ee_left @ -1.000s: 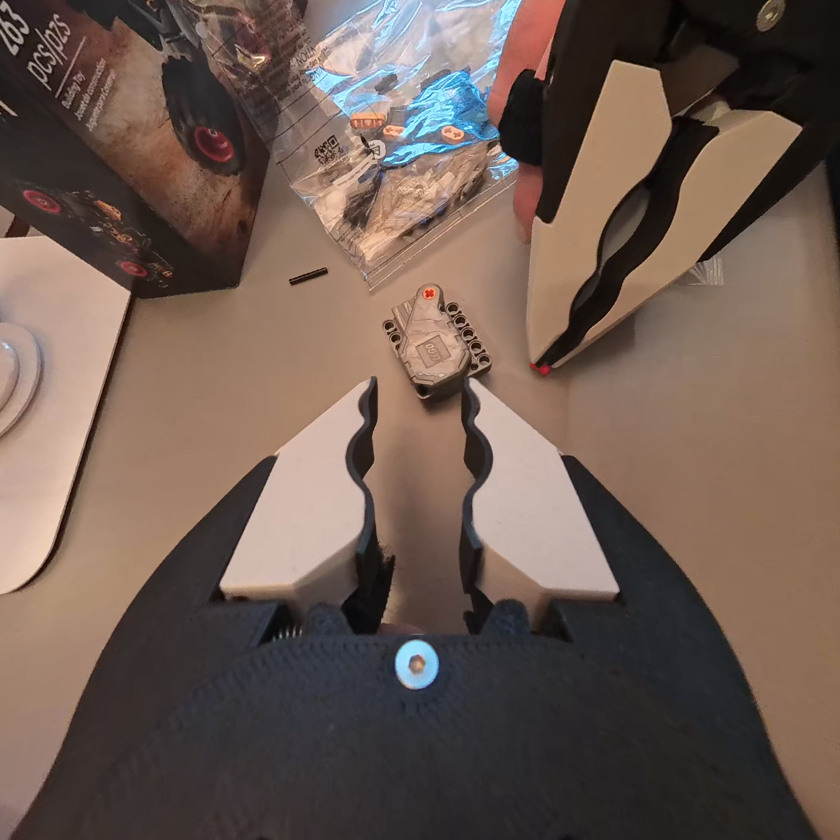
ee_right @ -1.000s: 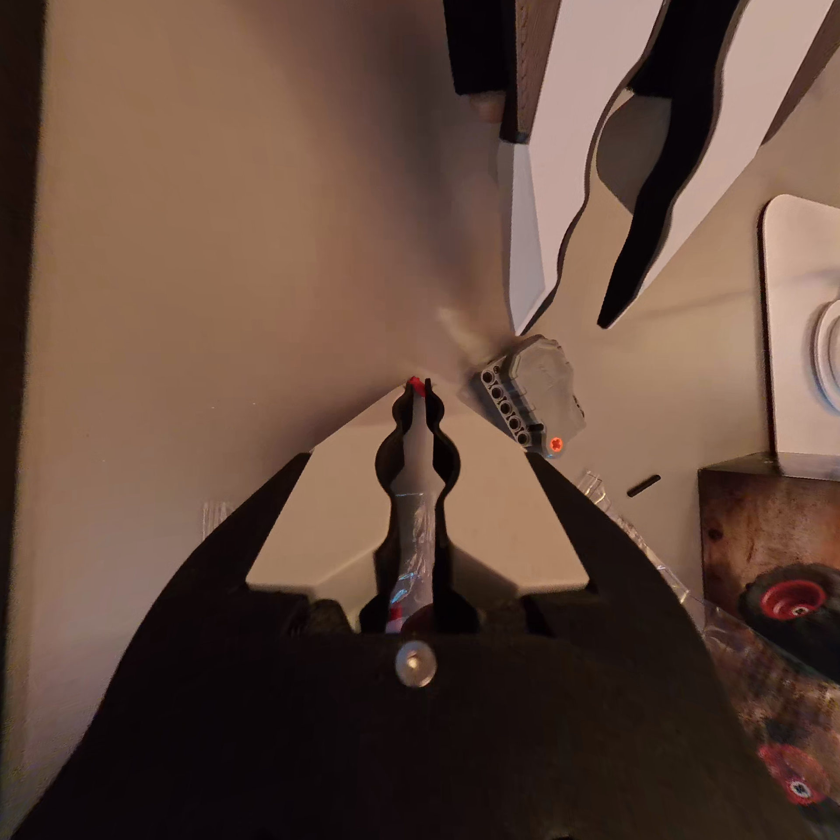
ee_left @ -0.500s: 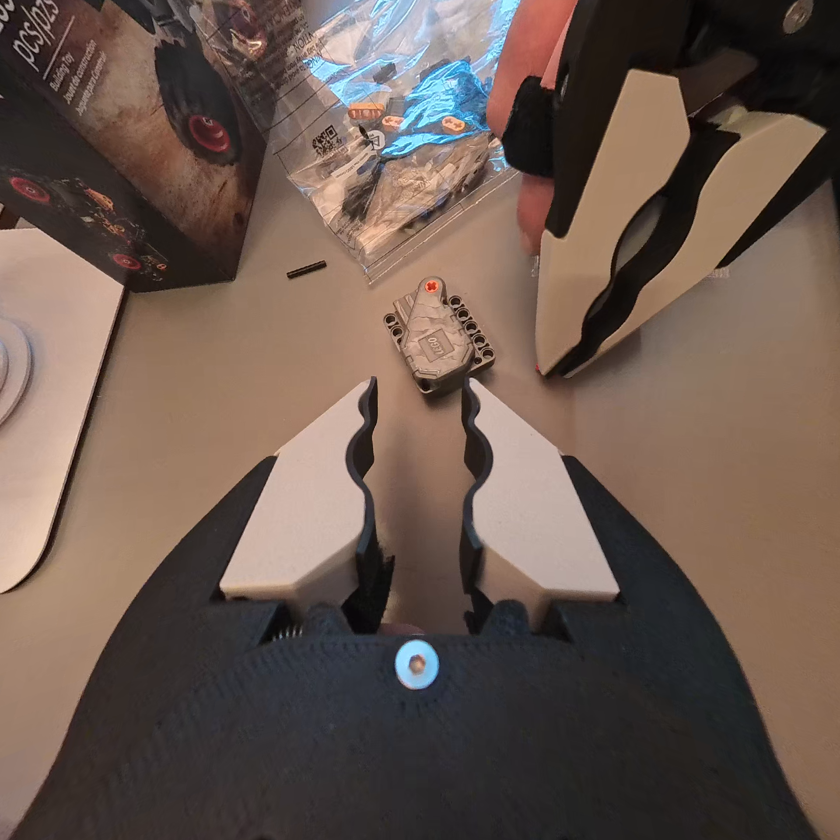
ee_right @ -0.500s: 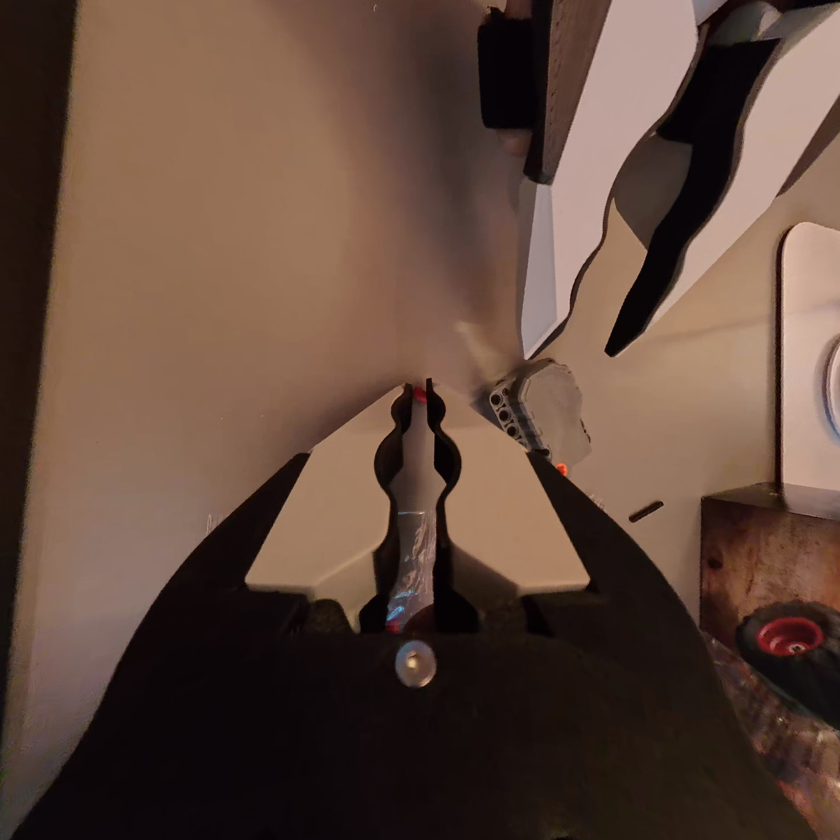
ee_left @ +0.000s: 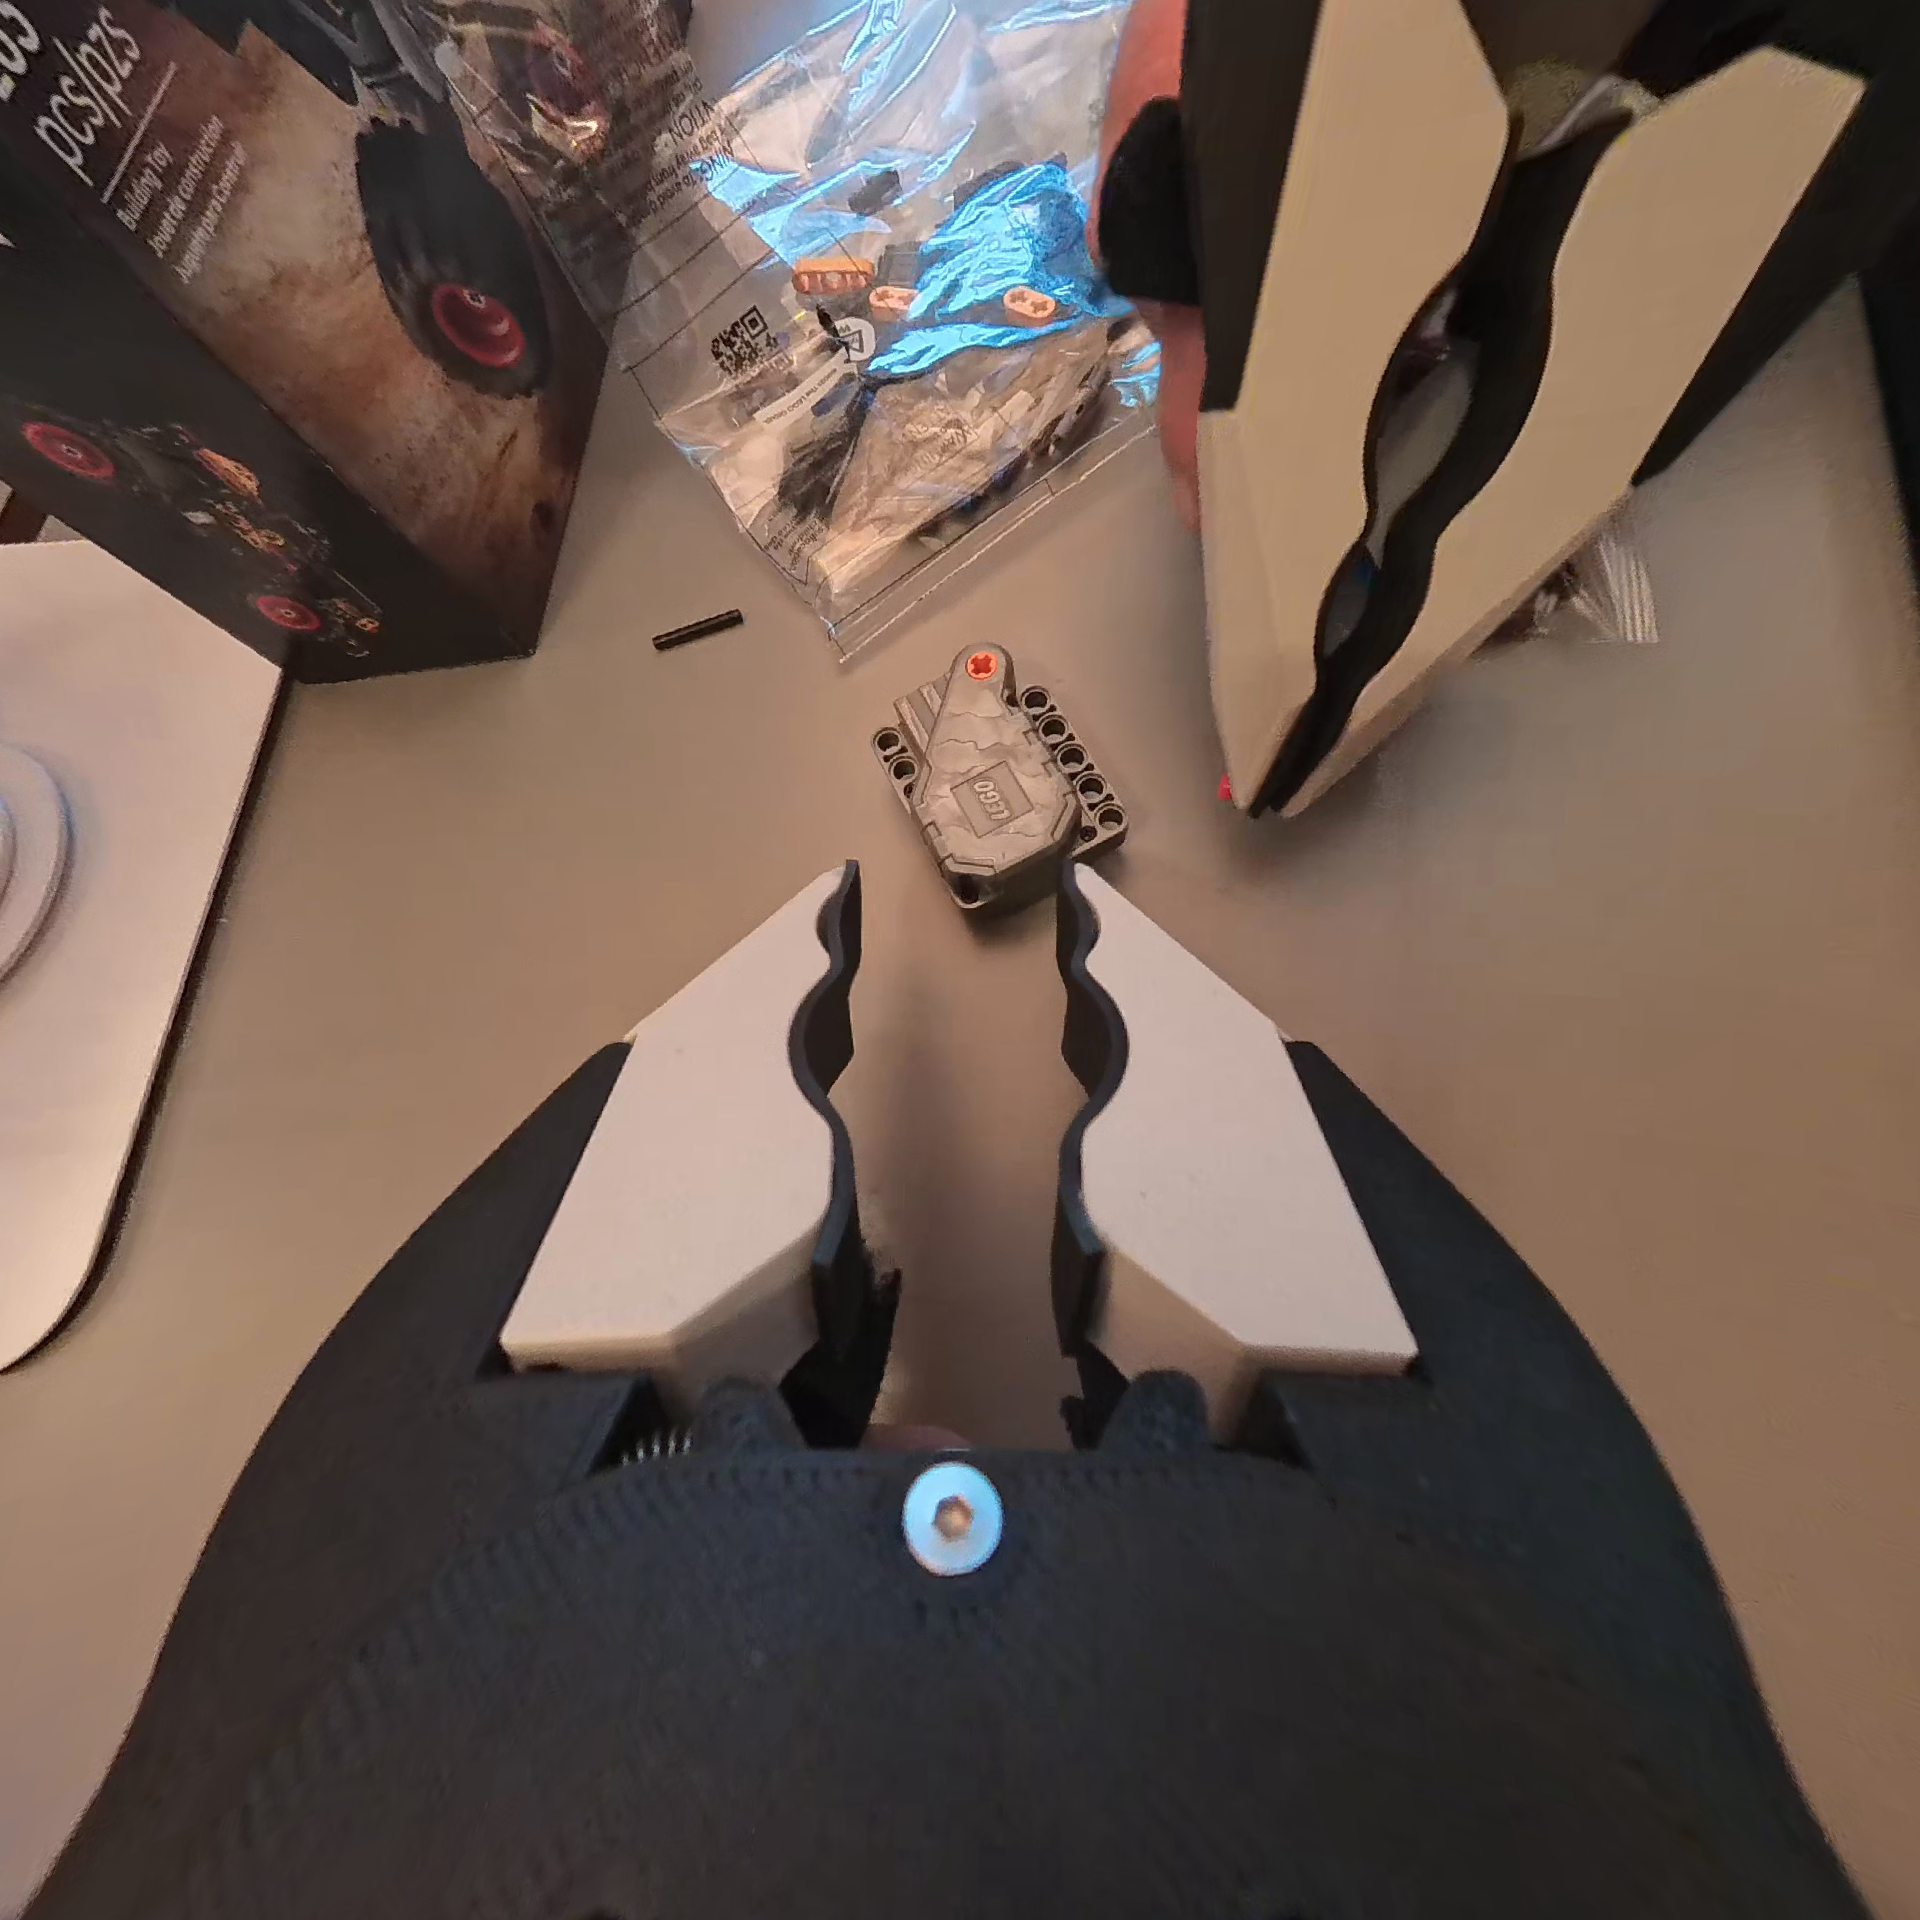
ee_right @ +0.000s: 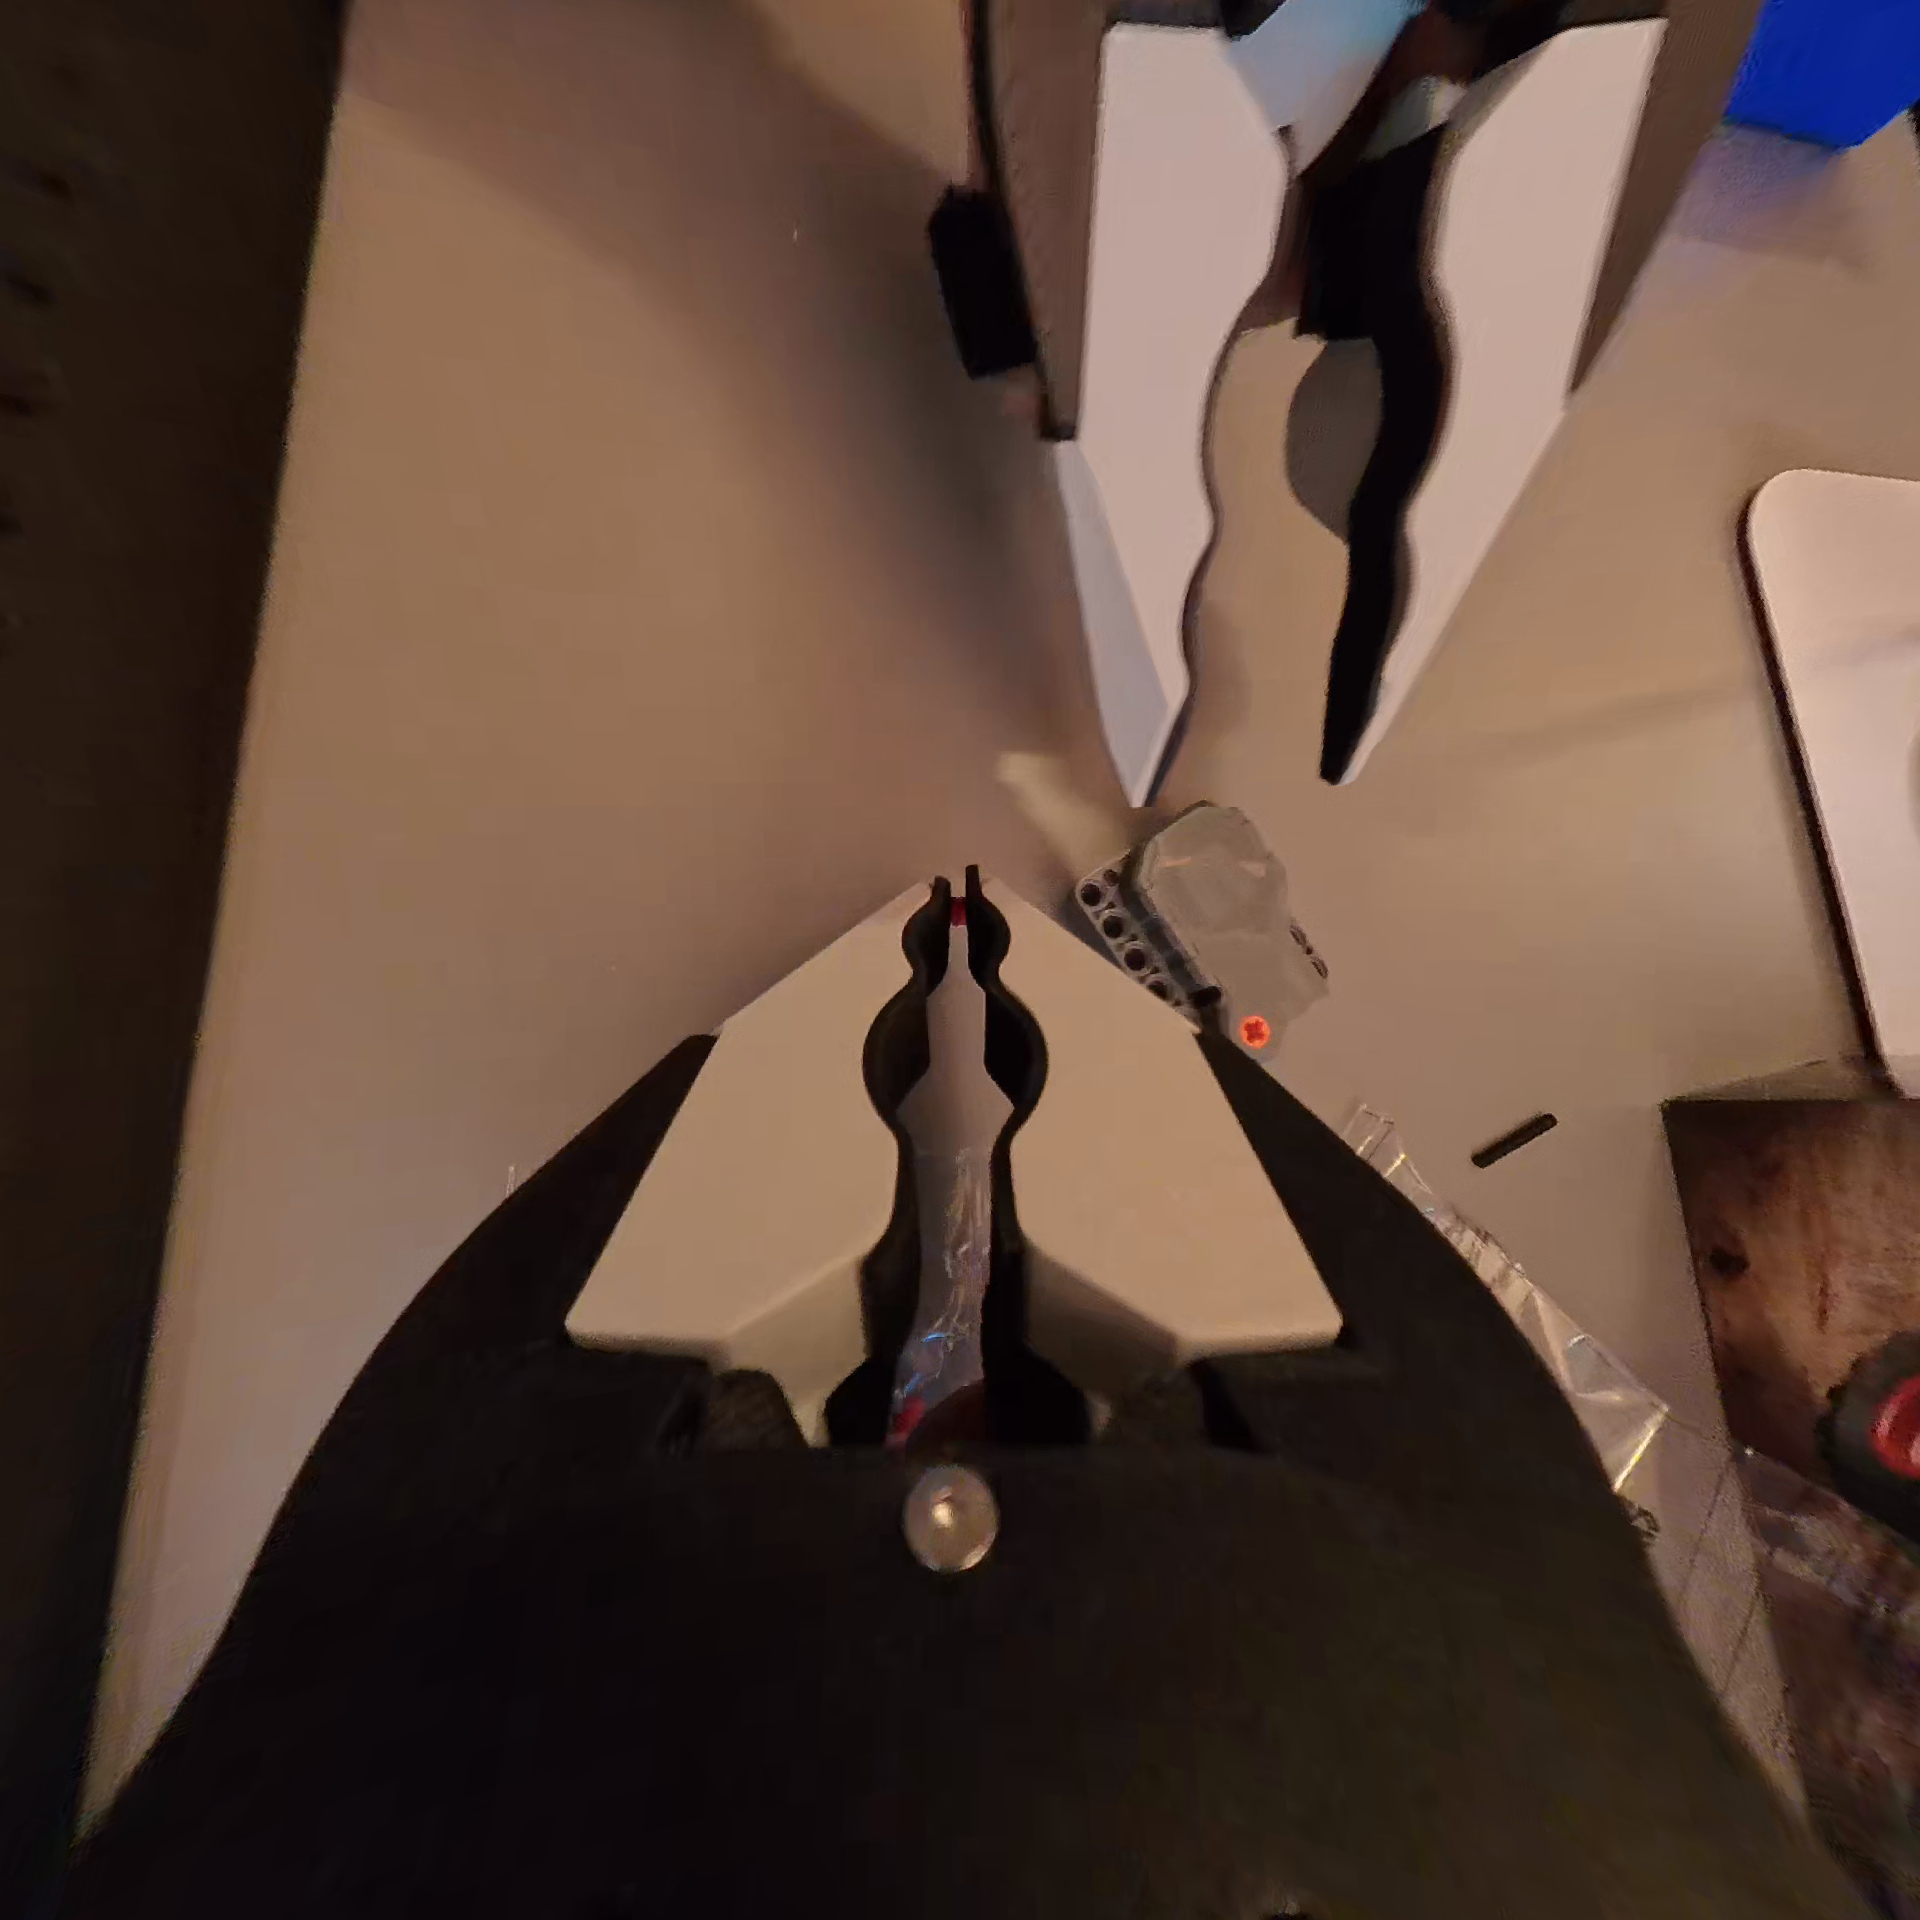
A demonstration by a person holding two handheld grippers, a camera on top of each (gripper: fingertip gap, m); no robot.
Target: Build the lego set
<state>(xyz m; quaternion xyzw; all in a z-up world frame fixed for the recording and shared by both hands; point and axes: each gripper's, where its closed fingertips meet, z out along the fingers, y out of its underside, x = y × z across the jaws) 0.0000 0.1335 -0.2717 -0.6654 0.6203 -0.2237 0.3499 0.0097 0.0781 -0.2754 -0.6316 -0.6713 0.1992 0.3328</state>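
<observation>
Since a moment ago the right gripper (ee_right: 956, 891) has drawn a little away from the grey motor block (ee_left: 994, 792), its tips clenched on a small red piece (ee_right: 957, 912). The left gripper (ee_left: 958, 881) stands released, the block on the table (ee_left: 520, 935) just before its tips.

L gripper (ee_left: 958, 878) jaws apart – R gripper (ee_right: 957, 896) pinched near-closed.

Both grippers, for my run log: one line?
left gripper: open, before gray motor | right gripper: shut on red pin
</observation>
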